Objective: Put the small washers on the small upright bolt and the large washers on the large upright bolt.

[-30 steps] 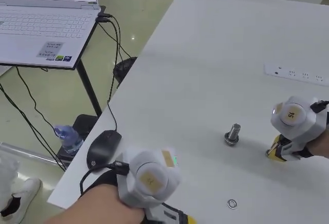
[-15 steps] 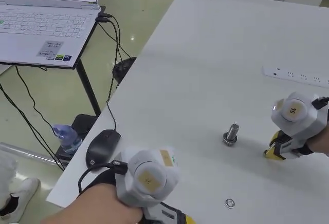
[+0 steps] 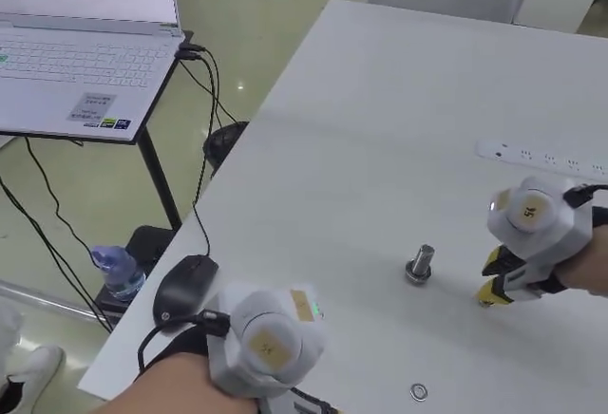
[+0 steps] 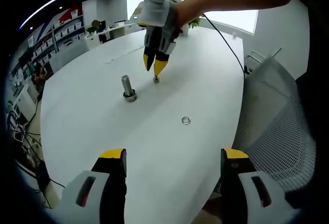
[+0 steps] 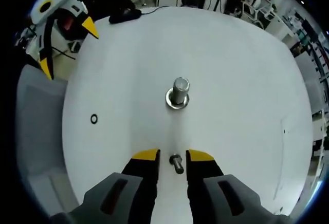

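The large upright bolt (image 3: 419,264) stands on the white table (image 3: 380,129), also seen in the left gripper view (image 4: 128,88) and the right gripper view (image 5: 177,93). A small upright bolt (image 5: 177,162) stands between the tips of my right gripper (image 5: 173,156), whose jaws are a little apart with a gap on each side of it. That same right gripper (image 3: 490,276) hangs just right of the large bolt. One small washer (image 3: 419,392) lies flat near the table's front edge. My left gripper (image 4: 174,154) is wide open with nothing in it, low over that edge.
A white power strip (image 3: 541,158) lies at the back right of the table. A black mouse (image 3: 180,286) sits at the table's left corner with its cable. Off to the left are a laptop (image 3: 76,63) on a stand and a bottle (image 3: 119,267) on the floor.
The head camera has tilted, shifting the whole picture. My right gripper has edged slightly closer to the large bolt. The left gripper has barely moved.
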